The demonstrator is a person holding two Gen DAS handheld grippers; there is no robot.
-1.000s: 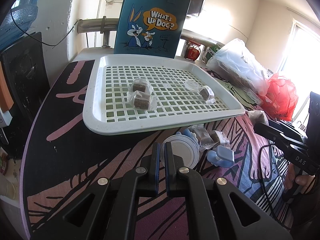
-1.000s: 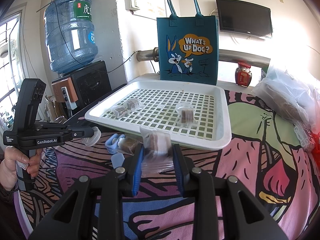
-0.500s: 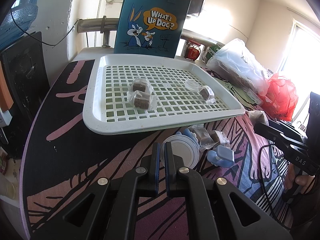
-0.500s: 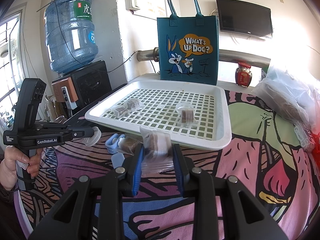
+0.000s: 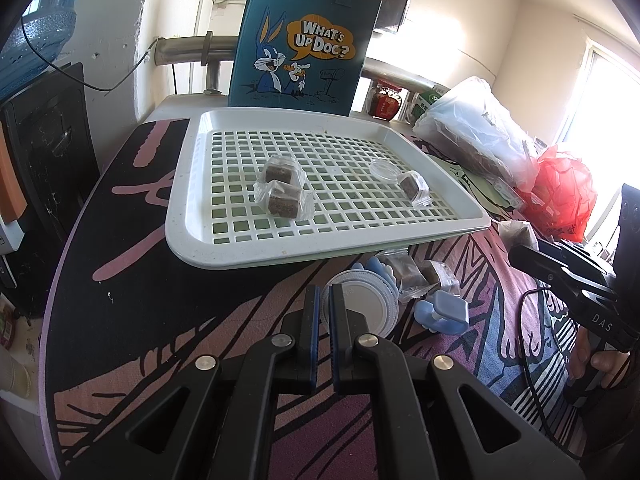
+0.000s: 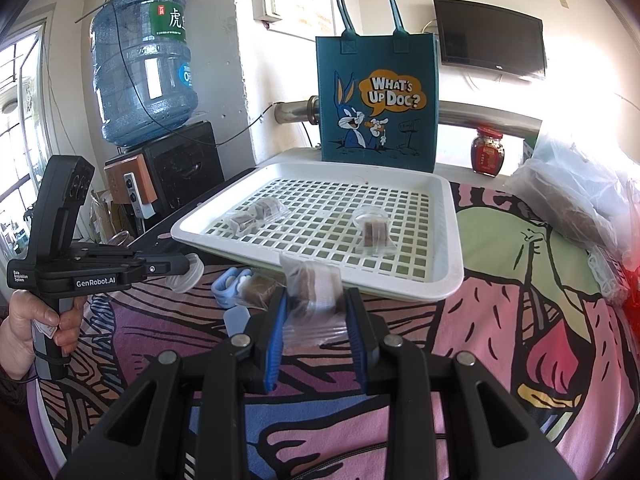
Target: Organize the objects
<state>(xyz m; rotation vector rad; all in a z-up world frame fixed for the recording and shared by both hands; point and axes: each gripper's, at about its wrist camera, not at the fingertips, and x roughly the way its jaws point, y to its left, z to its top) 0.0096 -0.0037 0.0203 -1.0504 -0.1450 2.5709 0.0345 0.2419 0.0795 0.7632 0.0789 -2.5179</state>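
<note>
Counter (image 6: 500, 320) under a cartoon-print cloth in pink, black and blue carries everything. White plastic grid tray (image 5: 188, 216) sits at its far side, in front of an upright teal felt tote bag (image 5: 304, 36) printed with a rabbit.

Three clear-wrapped brown cubes lie on the tray: two touching at left-centre (image 5: 282, 194), one apart to the right (image 5: 414, 188), beside a small clear round lid (image 5: 382, 168).

Just off the tray's near edge, on the cloth: a white round screw lid (image 5: 366, 304), a pale blue plastic clip (image 5: 442, 312), and two more wrapped brown cubes (image 5: 416, 276) bunched between them.

Right tool (image 6: 316, 304): jaws spread only partway, blue pads pinching a clear-wrapped brown cube (image 6: 314, 284) from both sides. The packet stands above the cloth, just short of the tray's near rim, wrapper tail hanging between the fingers.

Left tool (image 5: 325, 300): pads pressed together, nothing between them. The white lid lies just beyond and right of its tips; from the right wrist view the tips sit against a clear lid's edge, contact unclear.

Against the frames a second ago: no change. Both tools, the held packet and the tray's contents sit as they did.
</note>
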